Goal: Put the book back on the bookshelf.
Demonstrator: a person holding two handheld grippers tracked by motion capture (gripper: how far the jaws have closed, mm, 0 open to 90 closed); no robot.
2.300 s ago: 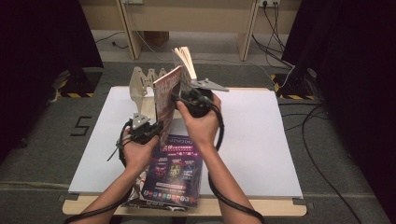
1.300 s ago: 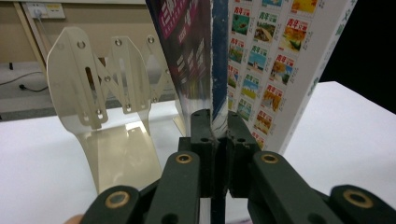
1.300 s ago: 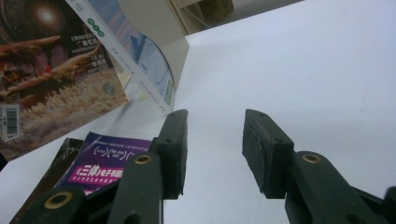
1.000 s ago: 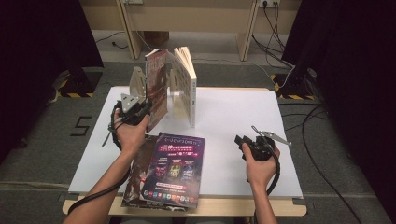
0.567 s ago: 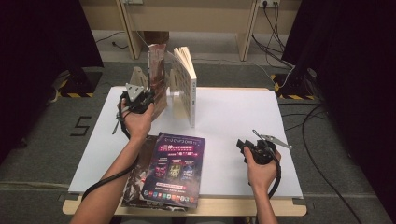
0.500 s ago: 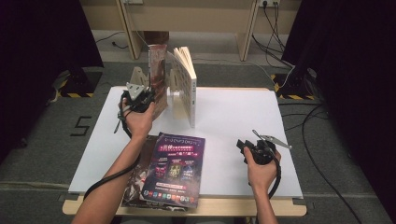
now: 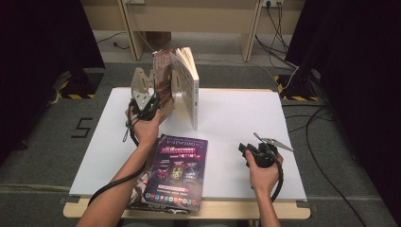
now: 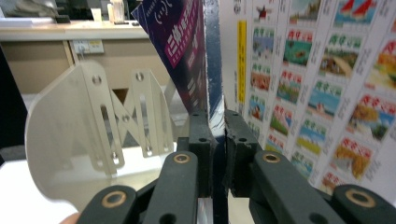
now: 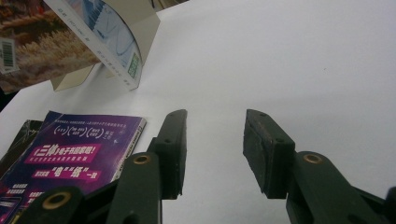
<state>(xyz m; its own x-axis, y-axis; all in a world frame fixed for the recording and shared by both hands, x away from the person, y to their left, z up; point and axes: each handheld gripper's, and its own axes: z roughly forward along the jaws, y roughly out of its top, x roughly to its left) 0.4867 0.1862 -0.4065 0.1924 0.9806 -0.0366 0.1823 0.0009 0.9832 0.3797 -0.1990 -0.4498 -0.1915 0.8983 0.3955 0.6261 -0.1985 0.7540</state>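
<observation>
Near the bench's (image 7: 236, 101) far-left edge: booklet pinched upright.
Left gripper (image 8: 215, 140) jaws clamp the purple booklet (image 8: 187, 51); right gripper (image 9: 212, 149) jaws gape empty.

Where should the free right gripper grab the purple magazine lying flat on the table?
Probably its right long edge: the magazine lies flat, and that edge faces the open right gripper across bare table. Come in low from the right, one jaw sliding under the cover.
</observation>
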